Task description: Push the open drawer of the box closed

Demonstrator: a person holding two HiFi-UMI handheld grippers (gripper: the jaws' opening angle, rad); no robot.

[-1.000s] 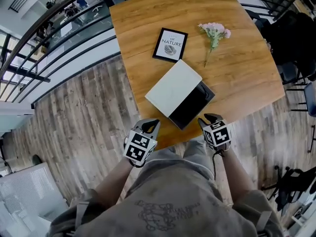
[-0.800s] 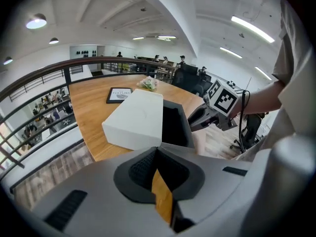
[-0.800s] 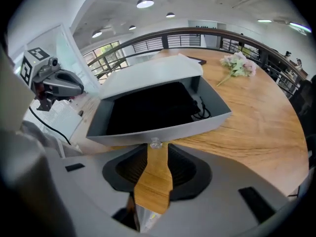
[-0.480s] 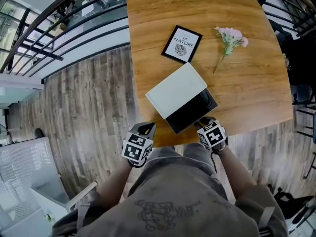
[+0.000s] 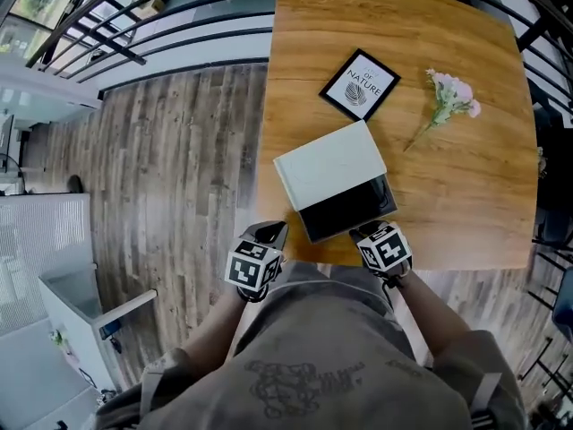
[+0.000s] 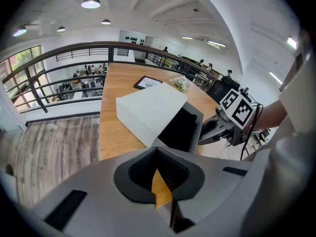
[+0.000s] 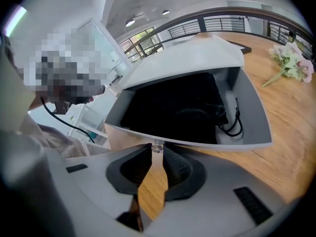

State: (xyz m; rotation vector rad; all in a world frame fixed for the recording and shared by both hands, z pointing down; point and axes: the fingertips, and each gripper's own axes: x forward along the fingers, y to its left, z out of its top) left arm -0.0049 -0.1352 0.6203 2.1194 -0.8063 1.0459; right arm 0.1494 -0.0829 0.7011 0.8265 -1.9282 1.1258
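Observation:
A white box point(image 5: 329, 173) lies on the wooden table point(image 5: 466, 204), its drawer point(image 5: 345, 211) pulled out toward me and showing a black inside. In the right gripper view the drawer point(image 7: 173, 107) holds dark contents and a black cable point(image 7: 232, 125). A small clear knob point(image 7: 157, 147) sits on its grey front wall. My right gripper point(image 7: 155, 149) is closing, with its tips on either side of that knob and touching it. In the head view it point(image 5: 367, 231) is at the drawer's front. My left gripper point(image 5: 269, 231) hangs shut and empty off the table's near corner, left of the box point(image 6: 148, 112).
A black-framed picture point(image 5: 361, 85) and a pink flower sprig point(image 5: 448, 97) lie on the table beyond the box. The table's near edge point(image 5: 421, 265) runs just behind the grippers. A railing point(image 5: 179, 25) and a plank floor point(image 5: 179, 168) are to the left.
The right gripper has moved in to the drawer's front and its jaws have narrowed. The left gripper stays beside the table corner. The head view has swung, so the table appears turned.

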